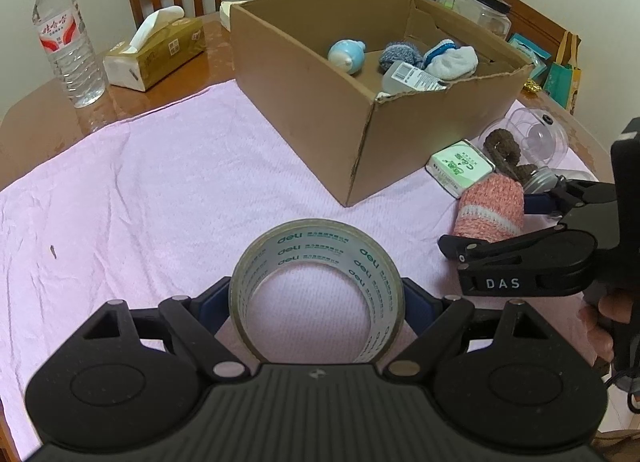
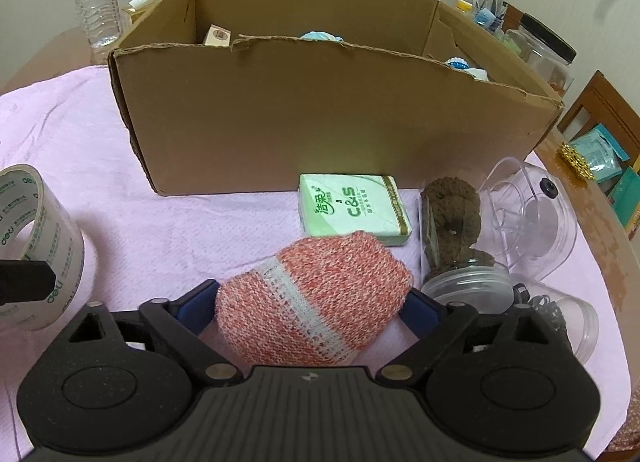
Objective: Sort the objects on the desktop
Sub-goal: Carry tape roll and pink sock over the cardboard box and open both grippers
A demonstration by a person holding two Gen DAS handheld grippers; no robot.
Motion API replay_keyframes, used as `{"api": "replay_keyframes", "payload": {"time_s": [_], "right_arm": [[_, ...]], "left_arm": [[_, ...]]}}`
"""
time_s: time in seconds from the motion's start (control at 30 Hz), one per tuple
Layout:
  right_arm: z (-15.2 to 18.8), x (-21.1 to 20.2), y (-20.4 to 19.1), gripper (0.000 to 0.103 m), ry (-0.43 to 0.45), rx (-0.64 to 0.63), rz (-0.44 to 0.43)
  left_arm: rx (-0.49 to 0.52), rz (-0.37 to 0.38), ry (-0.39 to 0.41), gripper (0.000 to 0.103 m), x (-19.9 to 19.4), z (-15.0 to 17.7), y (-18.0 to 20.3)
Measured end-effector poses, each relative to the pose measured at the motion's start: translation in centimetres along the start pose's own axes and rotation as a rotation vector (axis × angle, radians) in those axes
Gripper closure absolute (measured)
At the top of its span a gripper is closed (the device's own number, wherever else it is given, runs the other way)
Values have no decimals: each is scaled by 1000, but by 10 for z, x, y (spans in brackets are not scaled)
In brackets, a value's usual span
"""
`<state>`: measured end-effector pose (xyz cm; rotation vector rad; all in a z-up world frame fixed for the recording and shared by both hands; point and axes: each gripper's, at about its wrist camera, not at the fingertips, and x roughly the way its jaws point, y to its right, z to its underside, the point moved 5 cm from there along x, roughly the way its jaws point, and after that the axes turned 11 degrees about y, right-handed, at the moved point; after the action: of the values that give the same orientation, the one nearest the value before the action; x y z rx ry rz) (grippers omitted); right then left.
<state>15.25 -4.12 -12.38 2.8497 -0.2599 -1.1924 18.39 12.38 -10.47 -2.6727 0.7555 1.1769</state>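
A roll of clear packing tape (image 1: 320, 246) stands upright between the blue pads of my left gripper (image 1: 316, 302), which is shut on it above the pink cloth (image 1: 140, 190). To the right, my right gripper (image 2: 310, 308) is shut on a pink knitted sock with a white stripe (image 2: 320, 294); both pads touch its sides. The same sock (image 1: 492, 210) and right gripper (image 1: 490, 222) show at the right of the left wrist view. An open cardboard box (image 1: 320, 114) stands behind, holding a blue bulb (image 1: 346, 54), rolled socks (image 1: 452, 62) and a small bottle.
In front of the box (image 2: 320, 114) lie a green tissue pack (image 2: 352, 210), a clear jar with a brown knitted piece (image 2: 452, 218) and more clear jars (image 2: 532, 218). A water bottle (image 1: 68, 42) and tissue box (image 1: 160, 50) stand far left. Chairs ring the table.
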Motion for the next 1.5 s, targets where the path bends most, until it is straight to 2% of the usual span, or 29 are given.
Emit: {"api": "replay_keyframes", "payload": {"time_s": [0.23, 0.37, 0.6, 0.77, 1.03, 1.3, 1.5], "right_arm": [[-15, 13, -7, 15, -24, 13, -71], [-9, 1, -2, 15, -43, 36, -142], [-18, -16, 10, 15, -74, 14, -207], [-35, -40, 22, 15, -44, -21, -224], [-77, -63, 38, 15, 33, 8, -237], [-114, -65, 53, 15, 105, 49, -235], [-134, -55, 65, 15, 123, 86, -222]], "left_arm": [[23, 35, 2, 17, -7, -7, 5], [49, 55, -1, 17, -11, -13, 10], [75, 111, -2, 17, -22, -31, 21], [95, 144, 14, 17, -31, -53, 29], [139, 183, 73, 17, -41, -98, 44], [198, 177, 107, 17, -29, -139, 55], [194, 169, 101, 17, -9, -158, 57]]}}
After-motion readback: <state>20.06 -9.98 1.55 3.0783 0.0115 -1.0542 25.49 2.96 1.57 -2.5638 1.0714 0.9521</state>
